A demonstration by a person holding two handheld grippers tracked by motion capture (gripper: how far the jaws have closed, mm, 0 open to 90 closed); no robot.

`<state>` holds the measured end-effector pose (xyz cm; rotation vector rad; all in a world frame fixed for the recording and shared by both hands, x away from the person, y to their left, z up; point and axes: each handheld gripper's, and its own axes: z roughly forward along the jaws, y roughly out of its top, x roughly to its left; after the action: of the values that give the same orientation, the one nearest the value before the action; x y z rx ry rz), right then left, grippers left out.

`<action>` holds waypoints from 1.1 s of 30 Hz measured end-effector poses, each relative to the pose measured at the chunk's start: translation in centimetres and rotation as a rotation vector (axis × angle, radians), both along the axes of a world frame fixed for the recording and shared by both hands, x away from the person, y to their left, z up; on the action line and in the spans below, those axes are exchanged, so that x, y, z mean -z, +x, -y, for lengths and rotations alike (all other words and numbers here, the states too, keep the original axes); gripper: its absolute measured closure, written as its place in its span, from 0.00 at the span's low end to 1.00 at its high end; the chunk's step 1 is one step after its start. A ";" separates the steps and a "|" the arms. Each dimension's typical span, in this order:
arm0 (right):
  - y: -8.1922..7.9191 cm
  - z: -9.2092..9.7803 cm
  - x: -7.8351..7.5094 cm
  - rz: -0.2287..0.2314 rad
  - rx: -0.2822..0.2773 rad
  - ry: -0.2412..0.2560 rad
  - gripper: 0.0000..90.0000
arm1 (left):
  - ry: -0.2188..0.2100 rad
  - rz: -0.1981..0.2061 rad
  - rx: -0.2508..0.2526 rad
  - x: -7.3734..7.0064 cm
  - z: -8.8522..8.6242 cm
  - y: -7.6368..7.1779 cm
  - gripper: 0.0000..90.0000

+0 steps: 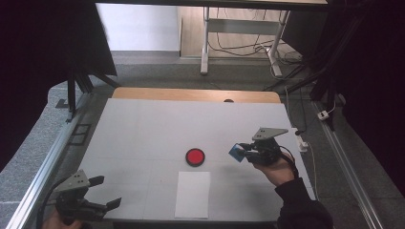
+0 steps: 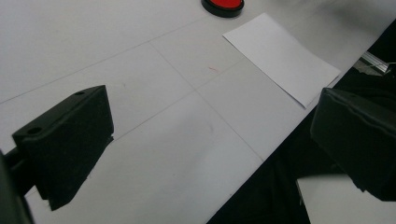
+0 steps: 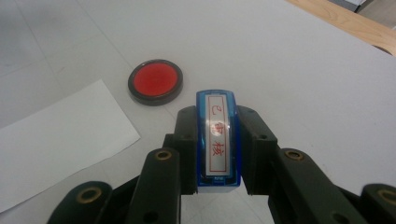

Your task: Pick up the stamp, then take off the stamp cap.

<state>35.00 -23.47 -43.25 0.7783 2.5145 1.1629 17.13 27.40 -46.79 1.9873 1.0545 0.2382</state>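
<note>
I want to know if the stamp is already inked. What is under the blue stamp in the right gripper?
The blue stamp, clamped in the right gripper, hangs over bare table, beside the red ink pad. Its printing face is hidden.

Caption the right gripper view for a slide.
Right gripper clamps a blue stamp above the table, near a red ink pad and white paper.
</note>
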 end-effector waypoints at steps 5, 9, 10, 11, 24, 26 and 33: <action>-0.2 -0.3 -0.2 0.003 -0.009 0.006 0.79 | -0.001 0.003 0.003 0.0 0.2 0.0 0.00; -0.4 -0.6 -0.3 0.003 -0.019 0.016 0.79 | 0.000 0.007 0.006 -0.1 0.3 0.0 0.00; -0.5 -0.7 -0.4 0.002 -0.019 0.015 0.79 | 0.000 0.007 0.007 -0.1 0.3 0.1 0.00; -0.5 -0.8 -0.5 0.002 -0.025 0.018 0.79 | 0.000 0.008 0.008 -0.1 0.4 0.1 0.00; -1.4 -2.3 -1.0 0.012 -0.081 0.037 0.79 | -0.006 0.029 0.043 -0.3 1.3 0.4 0.00; -1.5 -2.5 -1.0 0.014 -0.090 0.040 0.79 | -0.007 0.036 0.055 -0.3 1.5 0.5 0.00; -2.0 -3.4 -1.2 0.012 -0.121 0.046 0.79 | -0.016 0.028 0.089 -0.3 2.6 1.0 0.00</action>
<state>32.96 -20.12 -42.02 0.6360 2.5643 1.2640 18.15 24.80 -46.51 2.0052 0.9449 0.2089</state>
